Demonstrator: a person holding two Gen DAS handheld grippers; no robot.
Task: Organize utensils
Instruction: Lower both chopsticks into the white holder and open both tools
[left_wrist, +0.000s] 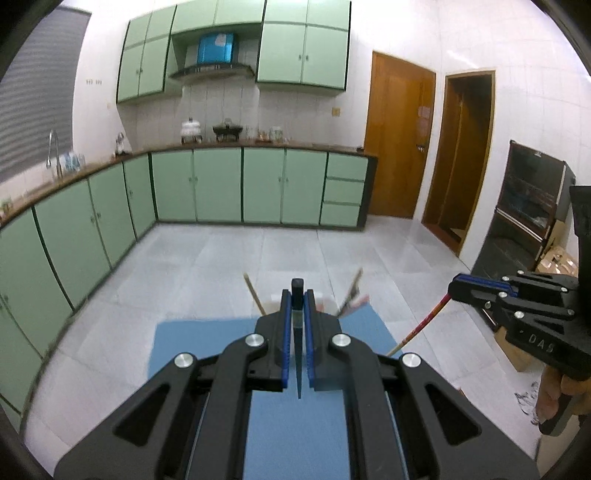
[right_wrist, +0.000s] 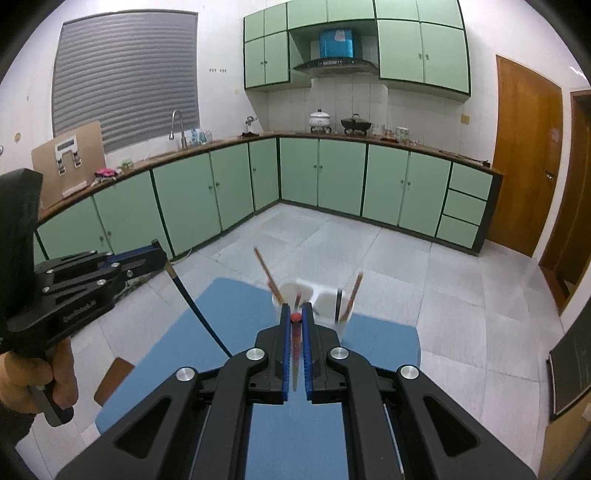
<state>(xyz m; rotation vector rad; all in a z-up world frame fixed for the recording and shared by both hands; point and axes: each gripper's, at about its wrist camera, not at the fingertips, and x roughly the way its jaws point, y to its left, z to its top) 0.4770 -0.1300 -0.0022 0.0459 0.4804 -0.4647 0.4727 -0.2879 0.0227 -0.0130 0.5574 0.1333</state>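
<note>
Two grippers hover over the blue mat (right_wrist: 229, 310): left gripper (left_wrist: 297, 295) clamps a black chopstick (left_wrist: 297, 362), right gripper (right_wrist: 295, 314) a red chopstick (right_wrist: 295, 347). White holder (right_wrist: 325, 299) sits near the mat's far edge.

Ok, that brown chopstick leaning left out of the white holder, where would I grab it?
Take the brown chopstick by its bare upper end, above the white holder rim. Come from above, jaws closing across the thin shaft: that end tilts up and left with open space around it, and its lower part is hidden in the cup.
</note>
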